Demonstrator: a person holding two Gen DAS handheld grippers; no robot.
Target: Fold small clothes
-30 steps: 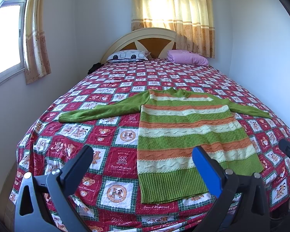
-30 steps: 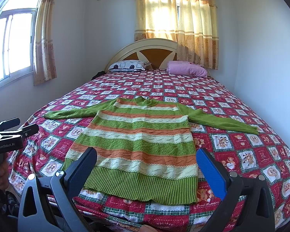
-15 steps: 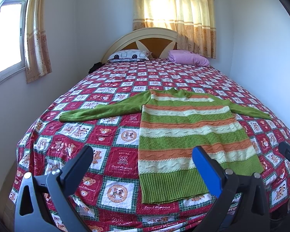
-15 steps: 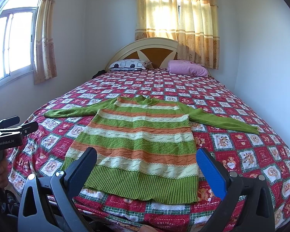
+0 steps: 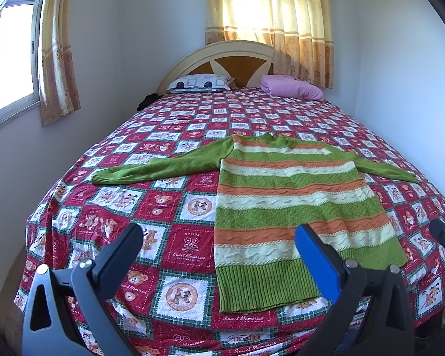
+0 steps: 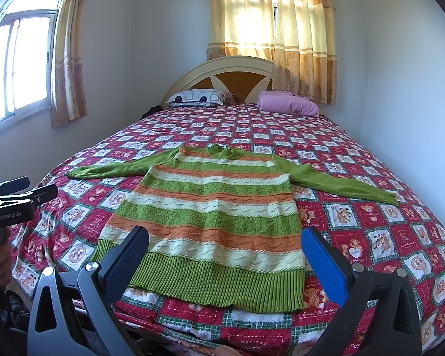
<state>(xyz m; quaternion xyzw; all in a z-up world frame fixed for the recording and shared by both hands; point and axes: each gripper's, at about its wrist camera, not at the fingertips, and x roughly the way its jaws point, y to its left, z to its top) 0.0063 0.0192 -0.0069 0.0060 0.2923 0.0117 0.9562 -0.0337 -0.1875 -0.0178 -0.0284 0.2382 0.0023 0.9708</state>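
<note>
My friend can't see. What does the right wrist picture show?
A striped green sweater lies flat on a red patchwork bed, sleeves spread wide. The right tool hangs open over its hem, holding nothing. Two pillows sit by the headboard.

green, orange and cream striped knit sweater (image 5: 293, 207) (image 6: 213, 216), lying flat and unfolded on its back or front, both plain green sleeves spread sideways, ribbed hem toward the near edge.

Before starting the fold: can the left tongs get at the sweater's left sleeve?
Probably yes. The left tongs are open and empty, and the sleeve lies flat on the quilt with nothing between, though it sits well ahead.
</note>
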